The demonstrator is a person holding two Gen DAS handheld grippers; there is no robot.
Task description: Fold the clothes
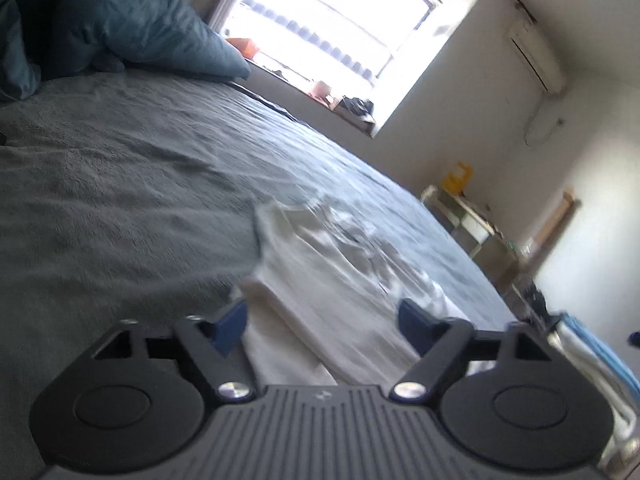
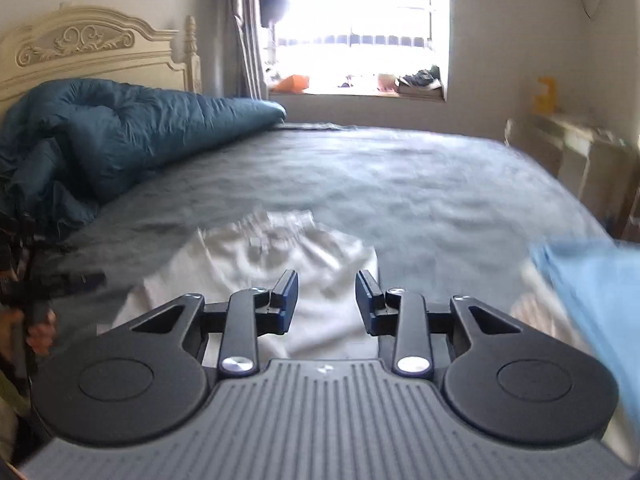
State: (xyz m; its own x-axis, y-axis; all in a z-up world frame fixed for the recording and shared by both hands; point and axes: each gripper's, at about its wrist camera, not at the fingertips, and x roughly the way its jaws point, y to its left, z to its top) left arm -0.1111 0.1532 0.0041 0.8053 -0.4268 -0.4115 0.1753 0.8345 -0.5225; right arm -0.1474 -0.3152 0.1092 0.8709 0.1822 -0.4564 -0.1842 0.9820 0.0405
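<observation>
- Teal duvet (image 2: 120,136): bunched in a heap at the far left of the bed, against the cream carved headboard (image 2: 88,48); in the left wrist view it fills the upper left corner.
- A person's hand (image 2: 40,332): visible at the left edge of the right wrist view, gripping a dark handle; the detail is too blurred to tell more.
- Grey bedspread (image 1: 120,180): covers the whole bed and carries the clothes.
- Left gripper (image 1: 324,320): held low over the near edge of the bed and rolled, so that the bed and window (image 1: 340,28) appear tilted; its blue-padded fingers (image 1: 230,326) stand wide apart, one to each side of the garment, with nothing clamped.
- White folded garment (image 1: 320,292): lies flat on the bedspread near the front edge of the bed, directly below and ahead of both grippers; its folded layers make a stepped edge in the left wrist view, and the far end is creased and blurred.
- Right gripper (image 2: 327,292): held level and pointing slightly downward above the near end of the white garment; its fingers are partly apart, a clear gap between the pads, holding nothing.
- Light blue cloth (image 2: 592,300): lies at the right edge of the bed, apart from the white garment, blurred.
- Cream side table (image 2: 568,140): stands by the right wall.
</observation>
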